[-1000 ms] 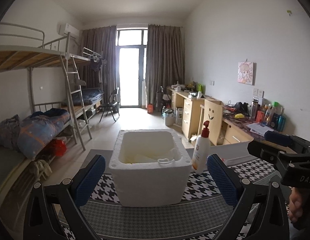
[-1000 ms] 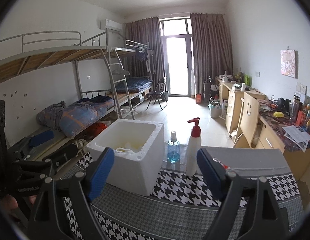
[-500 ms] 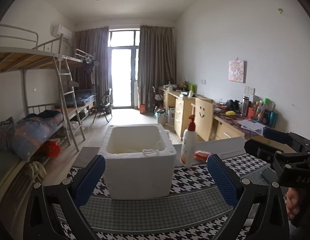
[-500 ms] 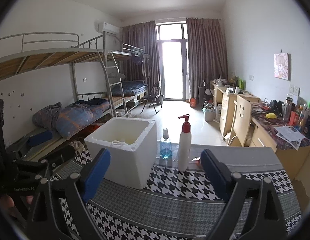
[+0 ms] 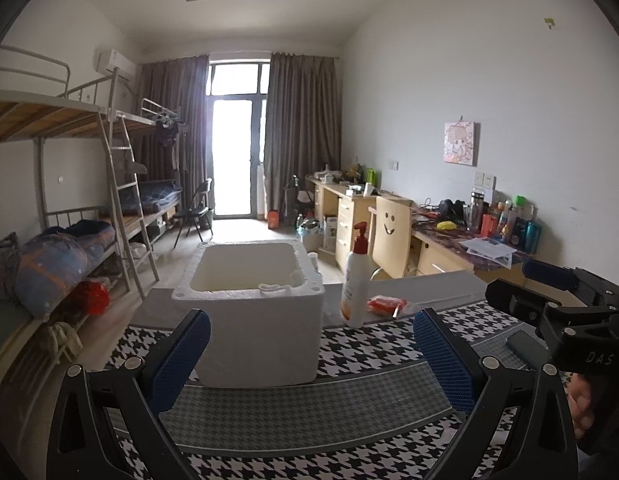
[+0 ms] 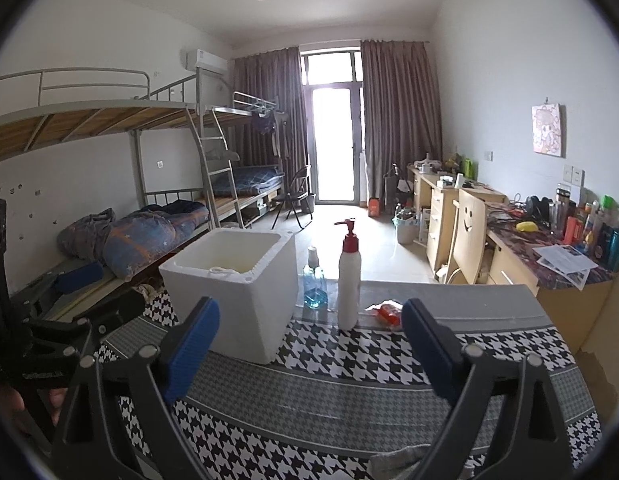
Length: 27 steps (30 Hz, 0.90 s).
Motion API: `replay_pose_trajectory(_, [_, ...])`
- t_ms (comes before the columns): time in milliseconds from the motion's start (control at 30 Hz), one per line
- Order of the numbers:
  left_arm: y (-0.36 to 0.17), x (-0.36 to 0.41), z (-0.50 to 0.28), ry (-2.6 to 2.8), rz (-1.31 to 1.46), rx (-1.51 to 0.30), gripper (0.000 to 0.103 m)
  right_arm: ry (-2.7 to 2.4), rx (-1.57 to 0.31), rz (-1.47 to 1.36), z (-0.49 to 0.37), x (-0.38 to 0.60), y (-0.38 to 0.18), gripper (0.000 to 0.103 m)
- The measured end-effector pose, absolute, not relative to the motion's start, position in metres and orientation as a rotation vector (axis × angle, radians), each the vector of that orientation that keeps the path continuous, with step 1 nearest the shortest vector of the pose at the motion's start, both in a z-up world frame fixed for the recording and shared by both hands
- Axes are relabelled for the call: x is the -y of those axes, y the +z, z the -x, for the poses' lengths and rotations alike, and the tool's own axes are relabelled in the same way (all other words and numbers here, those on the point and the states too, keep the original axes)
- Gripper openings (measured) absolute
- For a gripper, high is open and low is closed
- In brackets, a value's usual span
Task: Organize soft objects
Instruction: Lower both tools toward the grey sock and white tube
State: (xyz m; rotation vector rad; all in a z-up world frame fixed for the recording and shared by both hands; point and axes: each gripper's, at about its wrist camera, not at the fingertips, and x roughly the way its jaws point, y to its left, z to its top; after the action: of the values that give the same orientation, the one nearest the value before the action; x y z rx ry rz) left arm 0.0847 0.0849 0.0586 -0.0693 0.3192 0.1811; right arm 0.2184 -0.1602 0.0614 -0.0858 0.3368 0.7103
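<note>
A white foam box [image 5: 245,320] stands open-topped on the houndstooth tablecloth [image 5: 349,352], with a white loop [image 5: 274,287] at its rim. My left gripper [image 5: 309,356] hovers in front of the box, open, with nothing between its blue pads [image 5: 181,354]. My right gripper [image 6: 309,354] is also open and empty, facing the box [image 6: 233,288] and a white pump bottle [image 6: 348,280]. A red packet [image 6: 389,311] lies beside the bottle. A grey cloth [image 6: 405,460] shows at the bottom edge of the right wrist view, partly hidden by the gripper.
A blue liquid bottle [image 6: 314,286] stands behind the box. A dark flat item [image 5: 523,344] lies on the cloth at right. Bunk beds [image 6: 129,240] with bedding line the left, cluttered desks [image 6: 549,256] the right. A hand [image 5: 581,408] holds the right gripper's handle.
Both grippers have drawn back from the box, which looks smaller. The red packet beside the pump bottle has come into view. The right gripper's jaws stand slightly wider.
</note>
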Motion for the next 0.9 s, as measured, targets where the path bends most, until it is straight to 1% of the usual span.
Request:
replay_pose_trajectory(233, [0.049,-0.079,-0.085,0.172,0.079,-0.315,0.102,0.683,-0.331,0.084,-0.213,0.170,0.055,0.094])
replay_pose_trajectory(900, [0.016,-0.046,-0.097,0.056,0.062,-0.387,0.102,0.587,-0.379,0.060,-0.215,0.203,0.025,0.094])
